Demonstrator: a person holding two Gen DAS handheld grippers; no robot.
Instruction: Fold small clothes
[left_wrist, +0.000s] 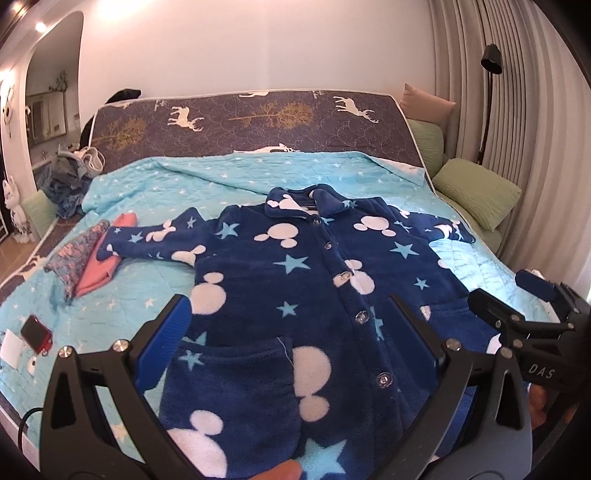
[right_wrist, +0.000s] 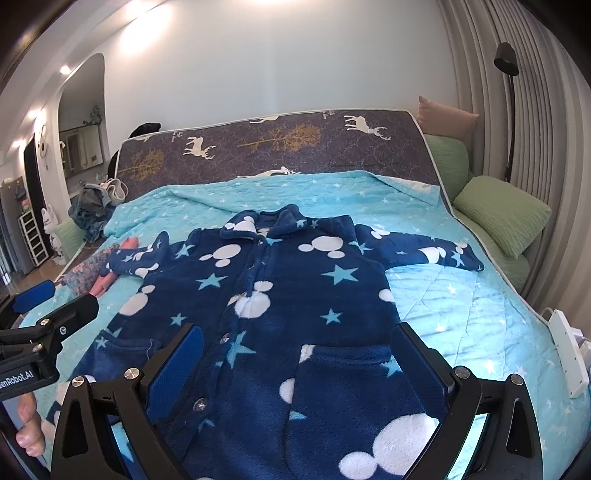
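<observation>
A small navy fleece jacket (left_wrist: 295, 295) lies spread flat, front up, on a turquoise quilt (left_wrist: 155, 192) directly ahead of and beneath both grippers. Its pile is thick and fuzzy, printed with white mouse-head shapes and light-blue stars. A row of shiny round snap buttons (left_wrist: 361, 316) runs down the closed front, the soft collar (left_wrist: 295, 201) is turned down at the far end, and a patch pocket (left_wrist: 236, 369) sits on each side of the near hem. Both sleeves stretch straight outward, away from the body.

The left gripper (left_wrist: 291, 336) hangs just above the near hem with its jaws spread wide, nothing between them; its fingers are black plastic with ribbed blue pads (left_wrist: 166, 336). The right gripper (right_wrist: 295, 362) is likewise released, parted over the other pocket (right_wrist: 347, 387), empty.

Beyond the left gripper's left finger, at the sleeve end, lie a folded coral cloth (left_wrist: 101, 266) and a speckled patterned cloth (left_wrist: 75, 258), touching each other. The quilt is stitched in diamonds with small white stars.
</observation>
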